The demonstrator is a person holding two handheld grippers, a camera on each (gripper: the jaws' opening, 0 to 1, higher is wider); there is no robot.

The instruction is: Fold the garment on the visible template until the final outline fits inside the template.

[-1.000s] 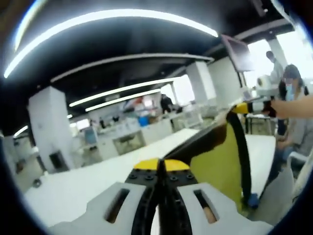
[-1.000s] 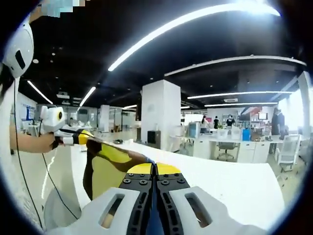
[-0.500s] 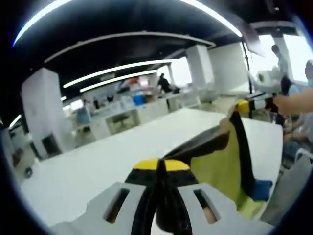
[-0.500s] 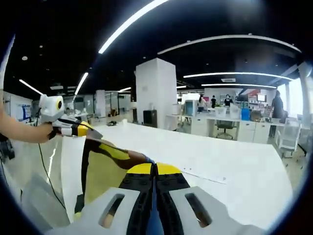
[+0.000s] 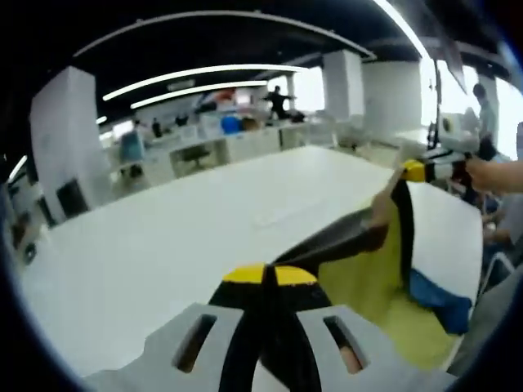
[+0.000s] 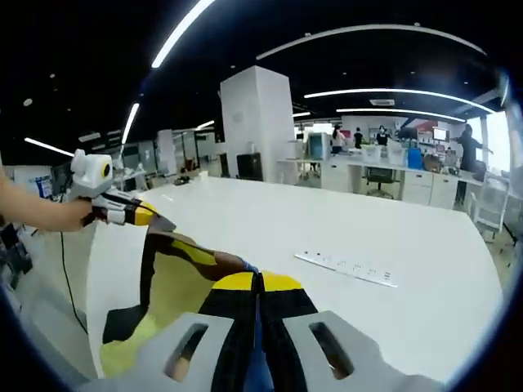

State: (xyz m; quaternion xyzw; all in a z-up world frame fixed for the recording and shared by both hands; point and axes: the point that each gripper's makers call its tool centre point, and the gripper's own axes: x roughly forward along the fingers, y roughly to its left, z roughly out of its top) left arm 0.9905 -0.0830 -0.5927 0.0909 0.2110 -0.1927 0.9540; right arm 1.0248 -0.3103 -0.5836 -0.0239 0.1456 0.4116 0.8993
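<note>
A yellow garment (image 5: 366, 273) with black bands and a blue patch (image 5: 441, 299) hangs stretched between both grippers above the white table (image 5: 163, 245). In the left gripper view, my left gripper (image 5: 268, 274) is shut on a dark edge of the cloth. That edge runs up to the right gripper (image 5: 413, 171), held by a hand at the right. In the right gripper view, my right gripper (image 6: 257, 282) is shut on the garment (image 6: 176, 282). The left gripper (image 6: 155, 219) pinches the far corner at the left. The cloth sags between them.
A thin white strip with marks (image 6: 347, 268) lies flat on the table (image 6: 392, 237) right of the garment. Desks, chairs, white pillars (image 6: 257, 122) and people stand beyond the far edge. A seated person (image 5: 511, 212) is at the right.
Both views have tipped downward, so more table top shows. The garment stays stretched between the shut grippers and hangs lower towards the table, with its blue patch more exposed.
</note>
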